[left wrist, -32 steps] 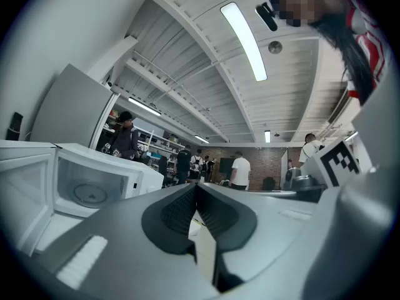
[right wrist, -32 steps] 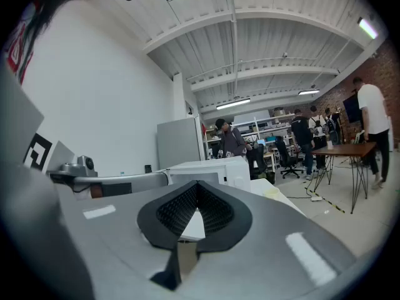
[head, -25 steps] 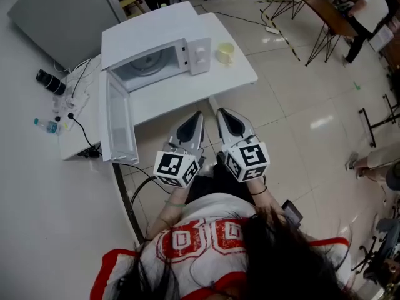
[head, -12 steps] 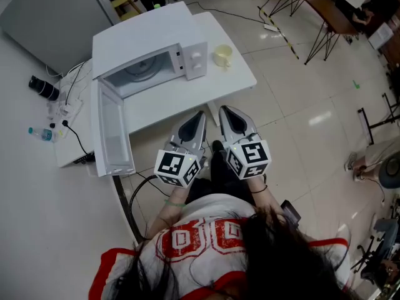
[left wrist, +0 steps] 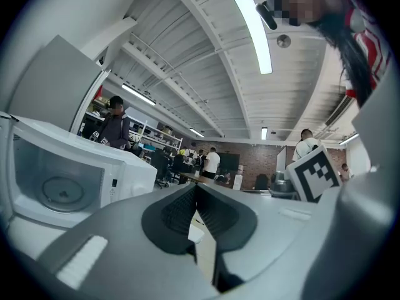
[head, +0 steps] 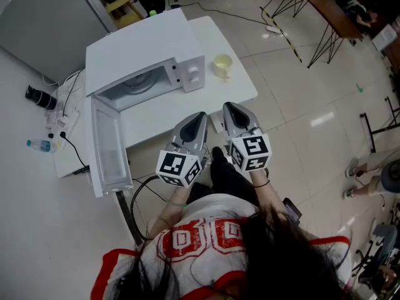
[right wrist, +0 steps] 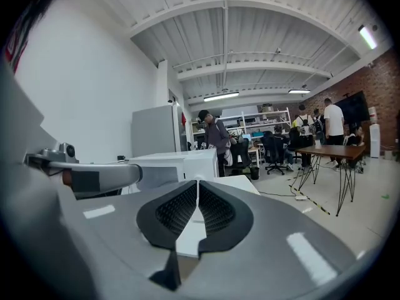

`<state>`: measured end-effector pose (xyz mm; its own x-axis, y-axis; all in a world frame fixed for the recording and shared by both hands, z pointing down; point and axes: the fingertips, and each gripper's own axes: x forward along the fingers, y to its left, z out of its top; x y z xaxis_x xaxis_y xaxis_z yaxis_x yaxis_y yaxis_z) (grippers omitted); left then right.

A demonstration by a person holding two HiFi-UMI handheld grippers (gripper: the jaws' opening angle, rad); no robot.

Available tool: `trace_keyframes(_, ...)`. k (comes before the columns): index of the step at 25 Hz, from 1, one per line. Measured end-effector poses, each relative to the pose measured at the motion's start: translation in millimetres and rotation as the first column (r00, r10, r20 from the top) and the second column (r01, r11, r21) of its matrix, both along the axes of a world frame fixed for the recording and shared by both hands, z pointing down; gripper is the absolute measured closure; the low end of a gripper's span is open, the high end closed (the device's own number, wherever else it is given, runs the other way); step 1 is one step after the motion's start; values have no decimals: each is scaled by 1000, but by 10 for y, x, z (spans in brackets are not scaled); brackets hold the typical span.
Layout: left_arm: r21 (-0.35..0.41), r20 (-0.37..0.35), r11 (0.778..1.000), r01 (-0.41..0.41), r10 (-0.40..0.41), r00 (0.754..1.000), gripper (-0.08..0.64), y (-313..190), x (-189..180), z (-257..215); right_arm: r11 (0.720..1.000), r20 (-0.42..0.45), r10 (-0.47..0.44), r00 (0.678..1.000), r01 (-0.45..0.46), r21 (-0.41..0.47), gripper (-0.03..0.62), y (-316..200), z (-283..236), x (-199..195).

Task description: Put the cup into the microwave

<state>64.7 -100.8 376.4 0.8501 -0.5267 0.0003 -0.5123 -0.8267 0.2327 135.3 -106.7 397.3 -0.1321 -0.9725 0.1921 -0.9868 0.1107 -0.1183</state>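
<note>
A pale yellow cup (head: 222, 65) stands on the white table (head: 234, 91), just right of the white microwave (head: 134, 55). The microwave's door (head: 106, 145) hangs wide open toward me, and the turntable inside shows in the left gripper view (left wrist: 61, 189). My left gripper (head: 200, 115) and right gripper (head: 229, 107) are side by side at the table's near edge, both shut and empty, pointing toward the table. In their own views the left gripper (left wrist: 195, 187) and right gripper (right wrist: 197, 182) have jaws that meet at the tips. The cup is hidden in both gripper views.
On the floor left of the table lie cables, a small bottle (head: 39, 145) and a black object (head: 36, 97). A grey cabinet (head: 44, 17) stands behind. People, desks and chairs fill the room beyond (right wrist: 325, 142). My left gripper's body (right wrist: 94, 177) shows in the right gripper view.
Both grippers have moved forward toward the table's near edge, staying shut. The table and microwave now sit closer in the head view.
</note>
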Motion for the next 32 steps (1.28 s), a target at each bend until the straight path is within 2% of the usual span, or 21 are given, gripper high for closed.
trace_keyframes(16, -28, 39, 997, -72, 73, 997, 561, -457, 539, 162, 999, 27, 31, 999, -29, -41, 563, -728, 300, 513)
trace_keyframes(32, -32, 41, 997, -74, 76, 996, 561, -715, 744, 174, 998, 26, 26, 999, -25, -56, 551, -1015, 389, 683)
